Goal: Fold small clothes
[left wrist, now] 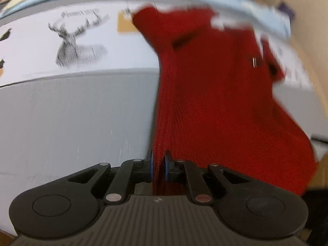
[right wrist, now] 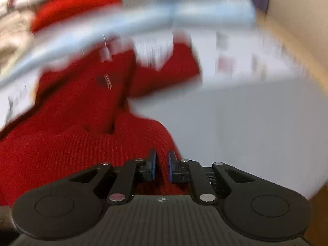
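Note:
A red knit garment (left wrist: 215, 86) stretches away from my left gripper (left wrist: 158, 167), which is shut on its near left edge over the grey table (left wrist: 71, 119). In the right wrist view the same red knit garment (right wrist: 82, 106) spreads to the left, and my right gripper (right wrist: 162, 167) is shut on its near right edge. A small dark patch with a metal pin shows on the knit (left wrist: 254, 62). Both views are blurred by motion. The garment's far end reaches the white printed sheet.
A white sheet with a grey deer print (left wrist: 71, 45) covers the far part of the table. A light blue band (left wrist: 235, 2) runs along the far edge; it also shows in the right wrist view (right wrist: 164, 18). Beige cloth (right wrist: 14, 34) lies at far left.

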`<state>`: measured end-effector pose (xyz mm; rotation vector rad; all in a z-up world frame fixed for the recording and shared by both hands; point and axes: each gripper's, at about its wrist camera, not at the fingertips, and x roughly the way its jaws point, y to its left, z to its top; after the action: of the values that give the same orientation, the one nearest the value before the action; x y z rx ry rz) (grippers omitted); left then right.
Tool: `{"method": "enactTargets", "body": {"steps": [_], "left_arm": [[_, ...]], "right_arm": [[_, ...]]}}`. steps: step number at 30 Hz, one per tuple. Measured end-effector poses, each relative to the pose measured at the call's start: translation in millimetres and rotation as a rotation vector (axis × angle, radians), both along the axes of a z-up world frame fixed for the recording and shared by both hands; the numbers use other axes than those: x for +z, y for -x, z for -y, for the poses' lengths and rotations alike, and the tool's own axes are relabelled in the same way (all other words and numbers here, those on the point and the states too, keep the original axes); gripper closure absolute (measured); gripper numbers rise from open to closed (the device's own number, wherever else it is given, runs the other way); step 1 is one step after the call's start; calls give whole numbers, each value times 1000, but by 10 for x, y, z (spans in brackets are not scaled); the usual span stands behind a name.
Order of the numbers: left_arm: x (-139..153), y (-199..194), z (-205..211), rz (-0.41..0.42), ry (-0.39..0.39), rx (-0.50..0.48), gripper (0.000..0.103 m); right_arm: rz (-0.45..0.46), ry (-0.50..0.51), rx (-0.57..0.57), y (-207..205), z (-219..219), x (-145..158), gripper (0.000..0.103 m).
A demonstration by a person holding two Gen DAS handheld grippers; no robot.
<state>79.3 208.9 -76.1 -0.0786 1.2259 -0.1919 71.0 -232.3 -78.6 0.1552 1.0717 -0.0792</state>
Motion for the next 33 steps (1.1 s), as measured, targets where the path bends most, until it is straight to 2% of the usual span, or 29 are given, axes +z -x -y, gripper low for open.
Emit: {"method": "enactTargets", "body": {"steps": [1,3,7,9,10,13,15,17,24,27,29,31,33], "left_arm": [[-12,7,31,3,-25,-15,91],[-3,-10,64,21,-46,-29,91],[69,-158,57,68,-15,24,89],[47,-175,96,82,-13,64,87],[47,-217,119,85,-16,83,87],[62,-350,238,106,-11,121,87],[83,-452,334,121,-6,130,87],[105,-537,440,139,-10,133,87],[118,-794,754,158,-8,124,87],[104,-900,834,158,-6,128,87],[98,-976,880,164,-10,129,87],[81,-1039,909,168,-23,126,87],[54,-1076,922,166,-36,126,87]], "right_arm": [[-10,46,8,-35,-41,-83,90],[44,101,16,-100,-54,-62,90],[174,-24,15,-212,77,114,87],[233,-96,-9,-333,184,186,78],[253,-116,-25,-290,284,249,74],[295,-151,-57,-631,357,234,73],[319,-164,-61,-661,263,222,69],[320,-170,-73,-788,201,143,61],[218,-196,-132,-1611,81,-410,56],[192,-168,-150,-1890,61,-563,58],[222,-107,-145,-2073,93,-577,89],[298,-115,-136,-2224,239,-540,90],[376,-57,-148,-2347,431,-482,91]]}}
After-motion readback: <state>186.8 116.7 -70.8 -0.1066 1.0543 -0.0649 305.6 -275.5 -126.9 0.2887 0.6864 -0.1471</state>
